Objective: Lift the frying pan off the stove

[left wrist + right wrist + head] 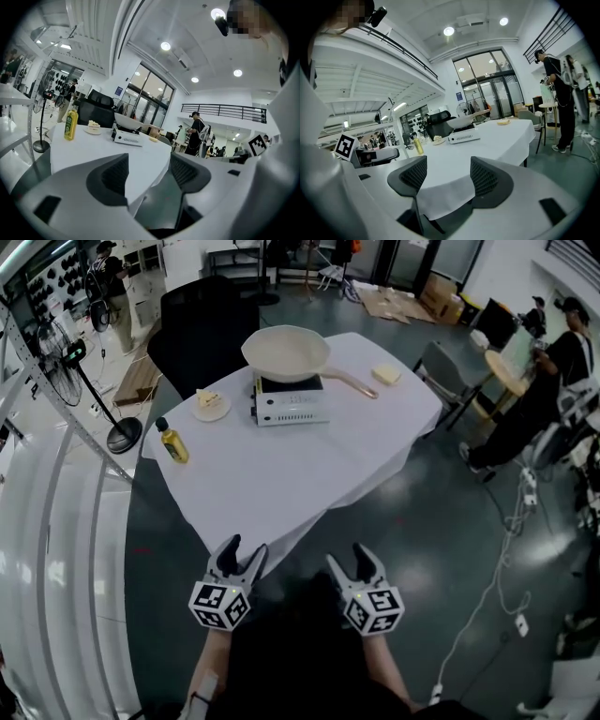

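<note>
Well short of the table's (281, 484) near edge, we hold the left gripper (246, 549) and right gripper (349, 557) with jaws parted and empty, so we should reach squarely for the handle of the frying pan (286, 351), which sits on the stove (291, 401) by the far edge.

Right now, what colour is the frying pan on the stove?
The frying pan is cream-white; the head view shows it best.

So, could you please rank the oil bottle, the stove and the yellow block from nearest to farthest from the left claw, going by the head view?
From the left claw:
1. Oil bottle, near left.
2. Stove, centre, further back.
3. Yellow block, far right.
</note>
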A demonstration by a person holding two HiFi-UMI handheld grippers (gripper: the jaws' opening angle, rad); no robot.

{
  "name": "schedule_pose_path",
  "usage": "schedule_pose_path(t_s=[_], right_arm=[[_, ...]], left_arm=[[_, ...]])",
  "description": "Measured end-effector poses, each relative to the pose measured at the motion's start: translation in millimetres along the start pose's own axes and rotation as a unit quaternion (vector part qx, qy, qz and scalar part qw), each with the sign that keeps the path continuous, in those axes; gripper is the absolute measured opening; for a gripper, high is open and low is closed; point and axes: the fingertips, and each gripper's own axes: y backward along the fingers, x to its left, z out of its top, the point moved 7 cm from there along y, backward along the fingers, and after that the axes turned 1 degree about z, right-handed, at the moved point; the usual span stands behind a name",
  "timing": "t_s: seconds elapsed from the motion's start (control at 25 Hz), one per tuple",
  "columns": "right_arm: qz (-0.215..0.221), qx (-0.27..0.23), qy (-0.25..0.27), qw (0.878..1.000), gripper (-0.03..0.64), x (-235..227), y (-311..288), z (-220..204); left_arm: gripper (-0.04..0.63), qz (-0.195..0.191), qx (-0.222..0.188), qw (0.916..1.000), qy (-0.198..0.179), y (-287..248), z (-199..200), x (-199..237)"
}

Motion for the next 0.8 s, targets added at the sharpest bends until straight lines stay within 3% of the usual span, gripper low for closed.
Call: schedule_pose_path(t_s=[0.32,0.8], right_arm=[[0.008,0.016,-0.004,1.0,0.267,-9.3,-12.0,-4.4],[0.037,0.018,-0.001,0.999,0.267,-59.1,-72.1,40.8]], left_arm=[[0.264,0.012,0.008,0.9999,0.008,-9.6,-5.7,3.6],[0.264,0.025,-0.002,0.9997,0.007,-88.3,27.0,8.9]])
